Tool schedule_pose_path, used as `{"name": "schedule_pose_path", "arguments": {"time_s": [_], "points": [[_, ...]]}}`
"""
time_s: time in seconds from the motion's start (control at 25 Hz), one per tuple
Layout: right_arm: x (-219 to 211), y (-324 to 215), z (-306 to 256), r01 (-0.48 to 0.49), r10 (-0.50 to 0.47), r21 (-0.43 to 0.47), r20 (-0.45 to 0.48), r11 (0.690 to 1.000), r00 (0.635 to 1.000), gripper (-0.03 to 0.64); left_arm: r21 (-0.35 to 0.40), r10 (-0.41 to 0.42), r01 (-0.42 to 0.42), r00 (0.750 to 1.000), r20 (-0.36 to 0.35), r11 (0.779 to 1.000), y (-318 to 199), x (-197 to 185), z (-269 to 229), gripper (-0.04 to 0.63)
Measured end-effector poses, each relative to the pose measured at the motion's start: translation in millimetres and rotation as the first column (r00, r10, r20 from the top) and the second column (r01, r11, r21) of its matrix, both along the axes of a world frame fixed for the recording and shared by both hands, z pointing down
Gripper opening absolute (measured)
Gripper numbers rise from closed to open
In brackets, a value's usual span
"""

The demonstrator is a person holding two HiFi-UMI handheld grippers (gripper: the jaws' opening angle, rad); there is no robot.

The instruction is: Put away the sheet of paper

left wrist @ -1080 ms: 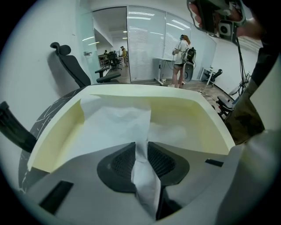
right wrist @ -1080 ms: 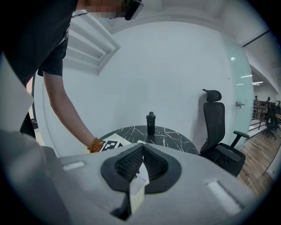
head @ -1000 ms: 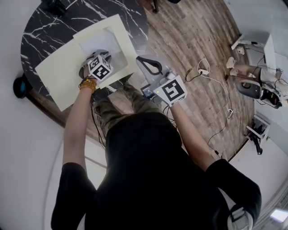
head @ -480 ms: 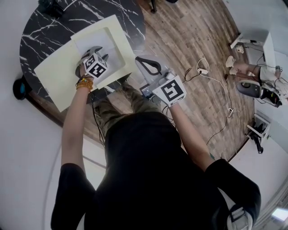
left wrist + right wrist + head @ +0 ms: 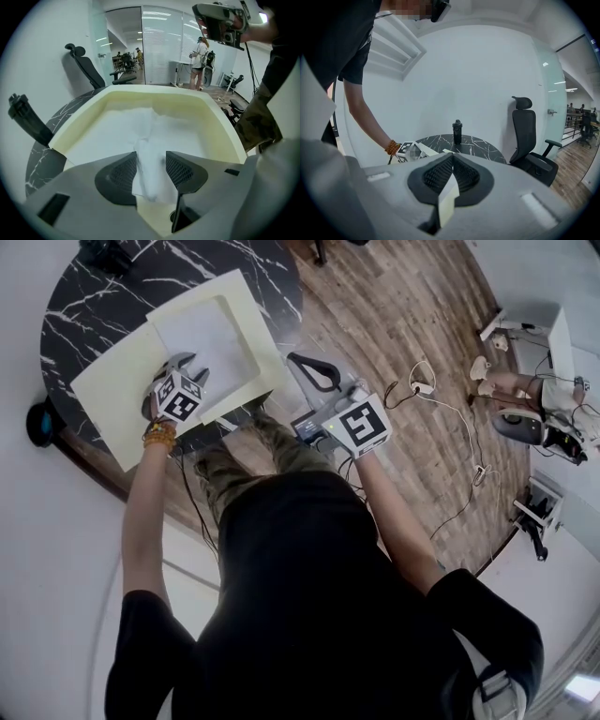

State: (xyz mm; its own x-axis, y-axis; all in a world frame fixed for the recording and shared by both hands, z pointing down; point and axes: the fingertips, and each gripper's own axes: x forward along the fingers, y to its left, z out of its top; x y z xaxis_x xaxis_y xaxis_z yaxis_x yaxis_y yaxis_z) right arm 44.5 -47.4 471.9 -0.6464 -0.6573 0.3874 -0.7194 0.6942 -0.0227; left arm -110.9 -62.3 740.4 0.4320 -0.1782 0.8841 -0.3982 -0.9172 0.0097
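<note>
An office; glass partitions (image 5: 159, 47); black swivel chair (image 5: 528, 136); perhaps desks (image 5: 123, 60) beyond the glass

Jaws of the left gripper (image 5: 151, 166), just opened, flank creased white paper (image 5: 150, 133) in a cream tray (image 5: 220, 122).

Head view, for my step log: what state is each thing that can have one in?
Cream folder: lying on the table.
Sheet of paper: in the folder, bunched into a ridge.
Left claw: open, jaws just been opening, paper ridge between them.
Right claw: shut on a cream strip.
Black bottle: upright.
</note>
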Motion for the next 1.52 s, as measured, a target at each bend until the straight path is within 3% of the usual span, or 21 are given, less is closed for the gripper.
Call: {"name": "schedule_pose_path", "arguments": {"time_s": [0.24,0.44,0.68,1.04,1.52], "points": [[-1.6,-4.1,-4.0,0.005,-0.005,0.012,-0.008,1.000,1.000,-0.002,-0.027,-0.042,0.042,0.999,-0.009,0.999,-1.2,10.5,9.7,0.209],[4.2,-5.6,-9.9,-0.004,0.004,0.021,0.000,1.000,1.000,-0.002,0.064,-0.092,0.097,0.993,-0.075,0.993,-10.5,15.8,-31.0,0.207],[9.3,-13.3,-20.6,-0.011,0.009,0.051,0.022,0.999,1.000,-0.002,0.180,-0.158,0.193,0.969,-0.190,0.965,-14.8,24.2,-98.4,0.207],[8.9,-19.4,-39.1,0.012,-0.019,0.108,0.056,0.994,0.998,-0.002,0.285,-0.212,0.323,0.909,-0.358,0.902,-4.4,44.9,-191.3,0.206],[-1.1,-19.7,-46.5,0.058,-0.072,0.132,0.100,0.989,0.992,-0.002,0.319,-0.253,0.388,0.885,-0.391,0.865,11.9,47.5,-224.9,0.206]]}}
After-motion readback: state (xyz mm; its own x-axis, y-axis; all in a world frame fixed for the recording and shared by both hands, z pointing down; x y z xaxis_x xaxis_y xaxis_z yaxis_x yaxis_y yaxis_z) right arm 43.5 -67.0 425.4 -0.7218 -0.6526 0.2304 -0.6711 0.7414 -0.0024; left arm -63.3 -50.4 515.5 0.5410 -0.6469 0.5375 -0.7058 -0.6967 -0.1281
